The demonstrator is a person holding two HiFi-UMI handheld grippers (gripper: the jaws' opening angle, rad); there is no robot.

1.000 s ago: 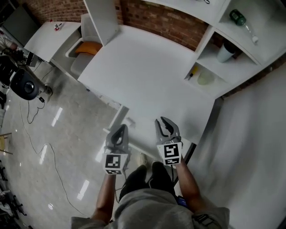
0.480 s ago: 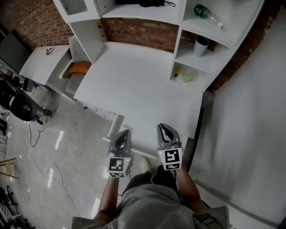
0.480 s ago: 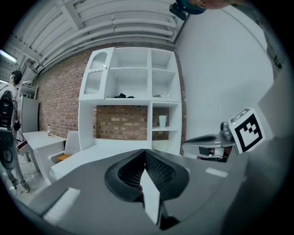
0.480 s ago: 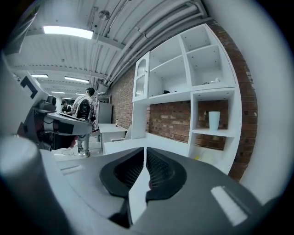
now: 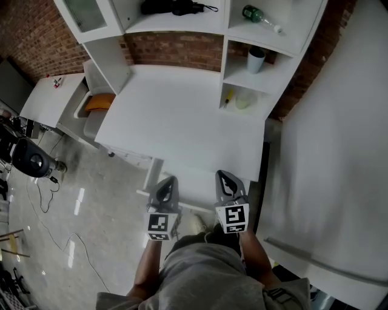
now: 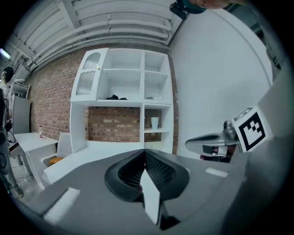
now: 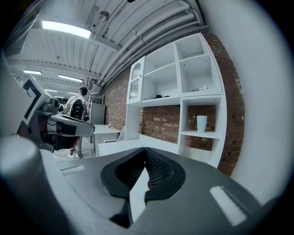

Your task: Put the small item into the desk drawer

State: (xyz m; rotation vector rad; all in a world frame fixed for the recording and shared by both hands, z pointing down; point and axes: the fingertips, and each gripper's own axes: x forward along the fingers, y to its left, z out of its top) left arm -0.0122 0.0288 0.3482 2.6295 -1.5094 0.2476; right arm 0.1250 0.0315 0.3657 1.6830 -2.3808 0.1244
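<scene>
Nearest me, my 2 grippers hung side by side over the near edge of the desk (image 5: 176,121): the left gripper (image 5: 169,180) was pinched closed on nothing, and the right gripper (image 5: 223,176) had just been closing its jaws, which met with nothing between them. The likely small item, 1 yellow stick (image 5: 228,97), lay well ahead and rightward in the lowest cubby (image 5: 257,112), slanting roughly toward me, so the right gripper was nearer. Higher up stood 1 cup (image 5: 256,60) and 1 green bottle (image 5: 257,13).
</scene>
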